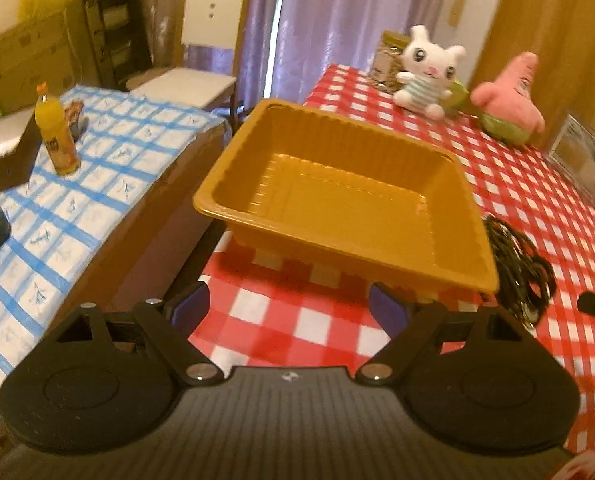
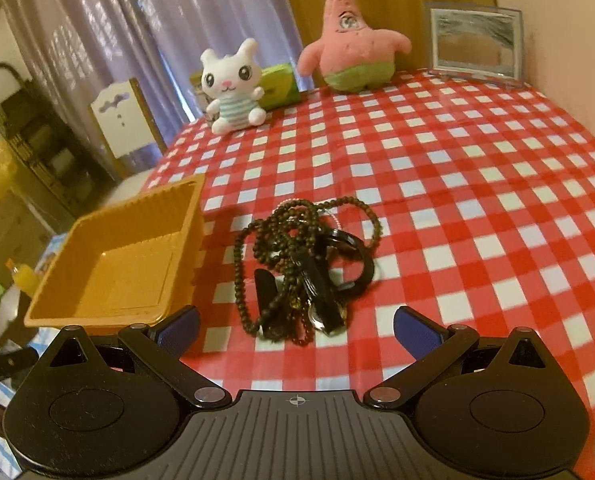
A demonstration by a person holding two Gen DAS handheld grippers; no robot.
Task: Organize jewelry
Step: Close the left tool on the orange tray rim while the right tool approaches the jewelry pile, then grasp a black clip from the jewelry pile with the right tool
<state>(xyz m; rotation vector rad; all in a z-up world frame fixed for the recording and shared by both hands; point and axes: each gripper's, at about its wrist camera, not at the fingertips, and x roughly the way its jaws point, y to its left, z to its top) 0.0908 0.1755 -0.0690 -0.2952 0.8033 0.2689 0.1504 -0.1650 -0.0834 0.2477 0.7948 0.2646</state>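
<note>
Right wrist view: right gripper spread wide, holding nothing, tangled bead necklaces on the checked tablecloth at 12 o'clock, orange tray at 10. Left gripper also spread, tray straight ahead at 12, empty

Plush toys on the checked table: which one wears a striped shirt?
The white bunny plush, left of the pink starfish plush, which has green shorts instead.
</note>
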